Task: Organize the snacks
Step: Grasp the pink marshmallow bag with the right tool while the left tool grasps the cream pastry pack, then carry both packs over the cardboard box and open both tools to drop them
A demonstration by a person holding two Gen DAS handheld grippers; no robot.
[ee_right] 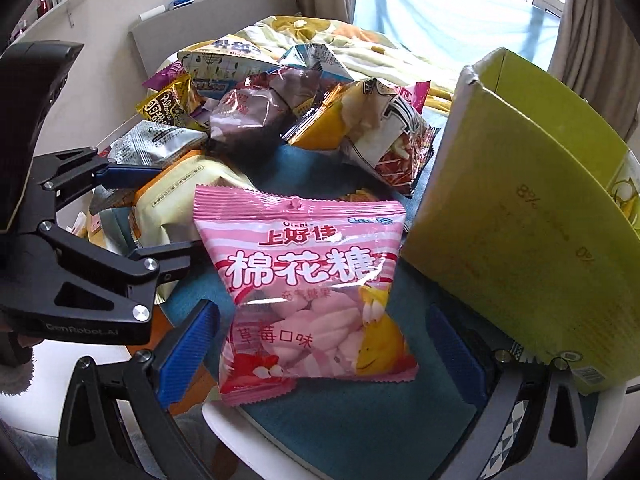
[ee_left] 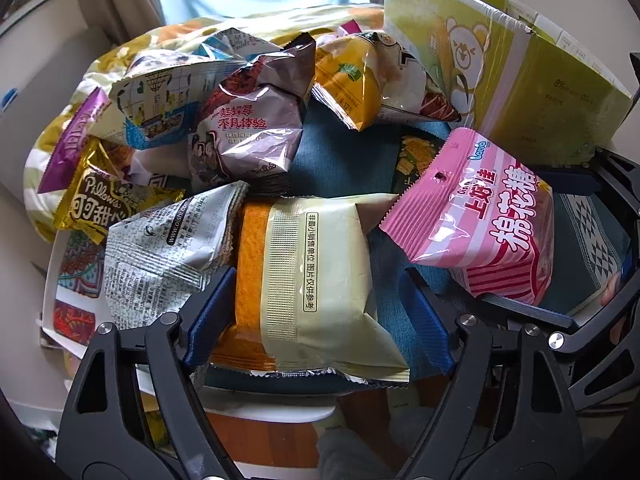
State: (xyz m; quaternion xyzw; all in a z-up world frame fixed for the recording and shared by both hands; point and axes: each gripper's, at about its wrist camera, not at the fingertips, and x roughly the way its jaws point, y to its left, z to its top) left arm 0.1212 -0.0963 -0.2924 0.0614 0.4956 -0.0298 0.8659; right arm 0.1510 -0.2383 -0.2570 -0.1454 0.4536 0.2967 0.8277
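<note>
On teal cloth (ee_left: 332,152), cream packet (ee_left: 320,280) between half-open left tongs (ee_left: 320,316); pink bag (ee_right: 312,300) between open right tongs (ee_right: 320,352).

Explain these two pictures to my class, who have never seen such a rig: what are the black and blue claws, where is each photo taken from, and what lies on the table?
No robot is here. A person holds a hand tool in each hand, each with two blue-padded fingers and a wide-angle camera looking along them.

The left camera's picture shows the left gripper around a cream and orange packet: one pad touches its edge, the other stands clear. The right camera's picture shows the right gripper open around a pink marshmallow bag, not squeezing it.

Both packets lie on a blue cloth. Behind them is a pile of snack bags, and beside them stands a green cardboard box. Nothing is lifted.
</note>
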